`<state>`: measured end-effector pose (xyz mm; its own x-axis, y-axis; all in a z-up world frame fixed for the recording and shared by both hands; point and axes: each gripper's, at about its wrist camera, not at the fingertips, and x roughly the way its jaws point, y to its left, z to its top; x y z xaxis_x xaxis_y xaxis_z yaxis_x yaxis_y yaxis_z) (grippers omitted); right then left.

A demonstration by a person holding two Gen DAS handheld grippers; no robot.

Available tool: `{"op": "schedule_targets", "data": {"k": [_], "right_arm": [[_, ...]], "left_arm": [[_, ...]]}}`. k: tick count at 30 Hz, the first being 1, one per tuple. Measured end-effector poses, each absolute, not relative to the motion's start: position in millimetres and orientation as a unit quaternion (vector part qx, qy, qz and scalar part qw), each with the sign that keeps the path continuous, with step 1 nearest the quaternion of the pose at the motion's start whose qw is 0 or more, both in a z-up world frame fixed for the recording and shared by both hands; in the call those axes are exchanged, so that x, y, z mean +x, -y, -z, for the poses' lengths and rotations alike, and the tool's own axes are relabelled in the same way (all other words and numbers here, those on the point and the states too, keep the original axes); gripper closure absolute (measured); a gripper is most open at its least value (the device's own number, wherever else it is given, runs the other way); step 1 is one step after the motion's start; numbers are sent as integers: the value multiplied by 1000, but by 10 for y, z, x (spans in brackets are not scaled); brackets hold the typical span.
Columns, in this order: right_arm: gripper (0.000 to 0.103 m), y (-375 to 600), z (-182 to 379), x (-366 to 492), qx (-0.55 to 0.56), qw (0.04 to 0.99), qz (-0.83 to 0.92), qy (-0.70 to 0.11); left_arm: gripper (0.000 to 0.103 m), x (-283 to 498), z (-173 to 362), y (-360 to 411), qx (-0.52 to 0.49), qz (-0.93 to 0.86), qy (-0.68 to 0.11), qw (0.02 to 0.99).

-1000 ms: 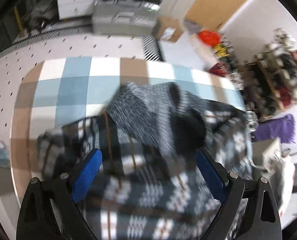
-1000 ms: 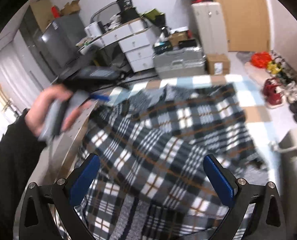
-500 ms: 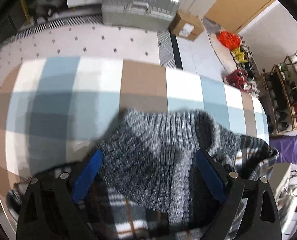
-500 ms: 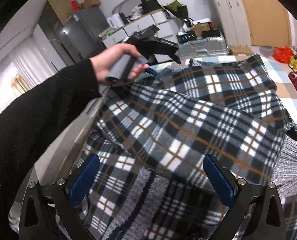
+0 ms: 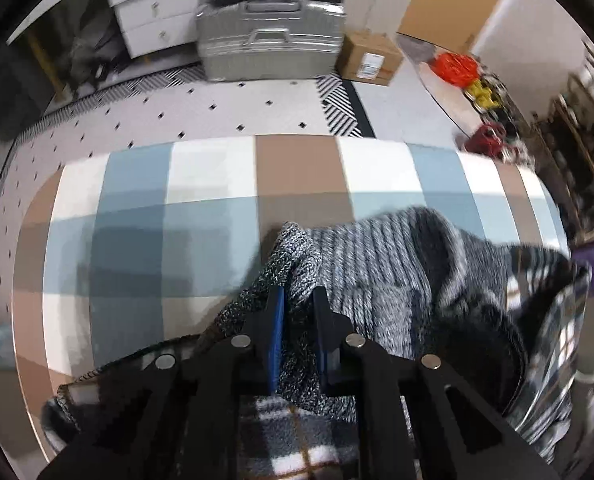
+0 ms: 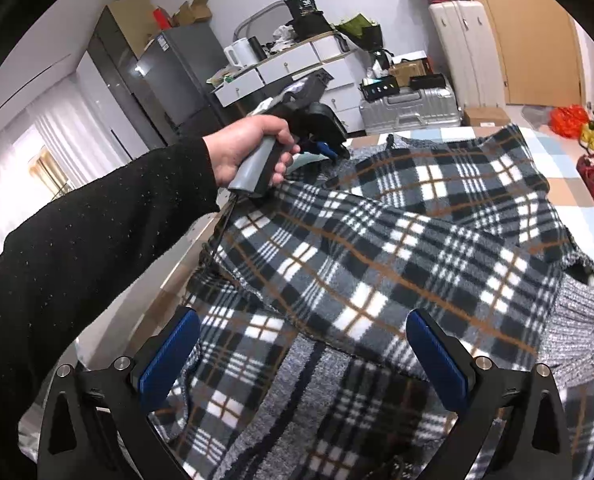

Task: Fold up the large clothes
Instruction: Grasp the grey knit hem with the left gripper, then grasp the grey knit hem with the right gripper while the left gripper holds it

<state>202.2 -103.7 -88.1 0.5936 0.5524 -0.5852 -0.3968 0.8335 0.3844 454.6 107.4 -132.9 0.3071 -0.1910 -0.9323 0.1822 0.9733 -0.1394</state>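
A large plaid fleece garment [image 6: 377, 240] with grey ribbed knit trim [image 5: 377, 264] lies bunched on the table's checked blue, brown and white cloth [image 5: 177, 200]. My left gripper [image 5: 299, 300] points steeply down at the garment's far edge, and its blue pads pinch a fold of the grey knit. In the right wrist view a hand [image 6: 249, 148] in a black sleeve holds that left gripper [image 6: 321, 148] at the garment's far left corner. My right gripper [image 6: 301, 316] hovers open just over the near plaid part, with cloth below the fingers and no grip.
Beyond the table lie a patterned rug [image 5: 217, 112], a silver suitcase [image 5: 269, 40], a cardboard box [image 5: 371, 60] and white drawers [image 5: 153, 8]. A grey fridge [image 6: 177, 76] stands at the back left. Shoes and an orange bag [image 6: 569, 118] sit to the right.
My left gripper's jaws have shut on the grey knit edge after standing wide over it. The right gripper has dropped closer to the plaid cloth.
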Motion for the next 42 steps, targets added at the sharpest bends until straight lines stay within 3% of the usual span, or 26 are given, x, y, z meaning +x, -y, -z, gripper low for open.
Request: {"op": "schedule_targets", "data": {"k": [12,21,27,33,35,39,42], "right_arm": [[0,1267,642,2168,121,908,-219,-338],[0,1125,49,3449,4,935,-100,-340],[5,673,464,4741,-73,892,-92,-436],[6,368,962,5339,-98,855,-84,-502],[19,335,1112,5487,-89,846,-76,-519],[28,331,1258,5606,-65,838,-66,-537],[56,274,1309,5614,-94,836,-46,-539]], "left_arm": [[100,4129,1073,-1165,-21,183,-529,828],[103,3812,1258,-1289,-53,242,-521,817],[103,3827,1251,-1340,-61,252,-513,818],[103,3964,870,-1379,-57,231,-457,857],[103,4041,859,-1397,-57,223,-462,857],[103,4106,1024,-1406,-51,204,-487,848],[103,4100,1132,-1385,-44,199,-505,838]]}}
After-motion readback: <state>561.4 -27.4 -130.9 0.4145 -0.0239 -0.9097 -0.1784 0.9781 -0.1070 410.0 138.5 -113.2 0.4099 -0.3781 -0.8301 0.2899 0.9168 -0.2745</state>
